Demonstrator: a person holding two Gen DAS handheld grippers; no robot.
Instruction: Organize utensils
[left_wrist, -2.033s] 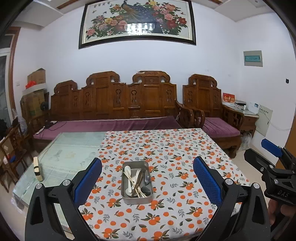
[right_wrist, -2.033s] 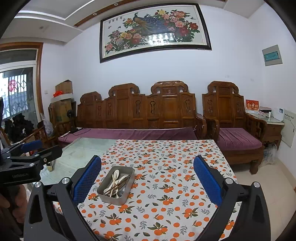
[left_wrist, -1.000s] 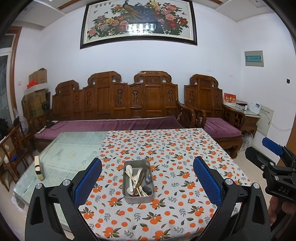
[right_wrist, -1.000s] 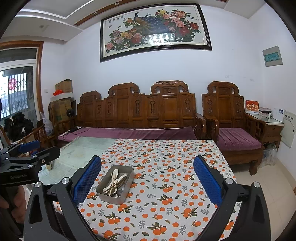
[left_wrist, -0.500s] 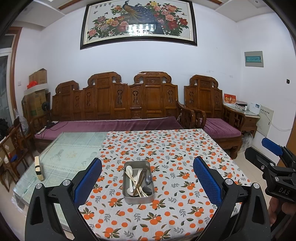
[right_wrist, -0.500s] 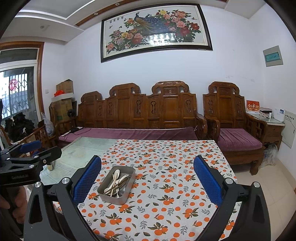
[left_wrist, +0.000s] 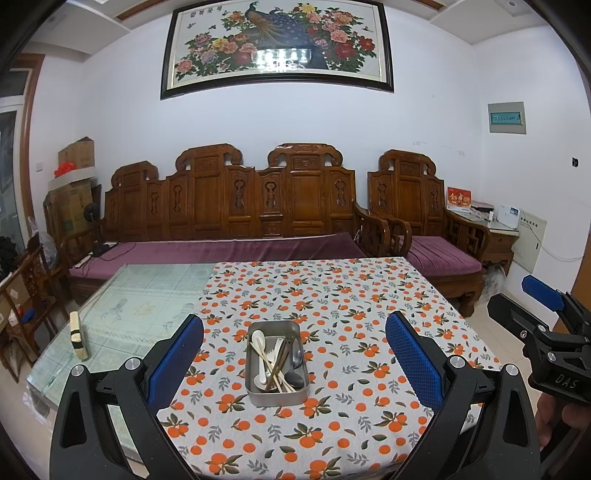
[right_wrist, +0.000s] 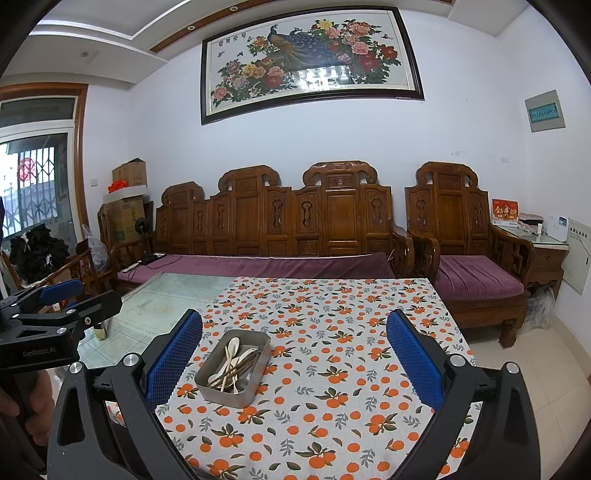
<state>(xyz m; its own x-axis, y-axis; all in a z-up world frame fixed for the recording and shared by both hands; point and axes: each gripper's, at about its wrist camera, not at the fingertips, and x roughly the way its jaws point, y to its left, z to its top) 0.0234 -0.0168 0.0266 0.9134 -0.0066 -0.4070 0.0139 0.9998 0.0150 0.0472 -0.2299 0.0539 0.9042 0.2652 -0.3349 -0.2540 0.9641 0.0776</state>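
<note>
A rectangular metal tin (left_wrist: 277, 395) (right_wrist: 221, 393) stands on the orange-print tablecloth (left_wrist: 332, 295) near the table's front. Inside it lie white spoons (left_wrist: 258, 338) (right_wrist: 232, 345), wooden chopsticks (left_wrist: 279, 360) (right_wrist: 236, 369) and a dark metal spoon (left_wrist: 293, 376), all jumbled together. My left gripper (left_wrist: 293, 360) hovers open above and in front of the tin, nothing between its blue pads. My right gripper (right_wrist: 293, 360) is open too, held to the right of the tin and empty. Each gripper also shows at the edge of the other's view.
The cloth covers the table's right part; bare glass top (left_wrist: 140, 302) lies to the left, with a small block (left_wrist: 78, 334) near its edge. A carved wooden sofa (left_wrist: 229, 206) and armchair (left_wrist: 424, 221) stand behind the table. A hand (right_wrist: 22, 402) holds the left tool.
Nothing has been gripped or moved on the table. Both views shifted only slightly; the grippers stay open at the same width.
</note>
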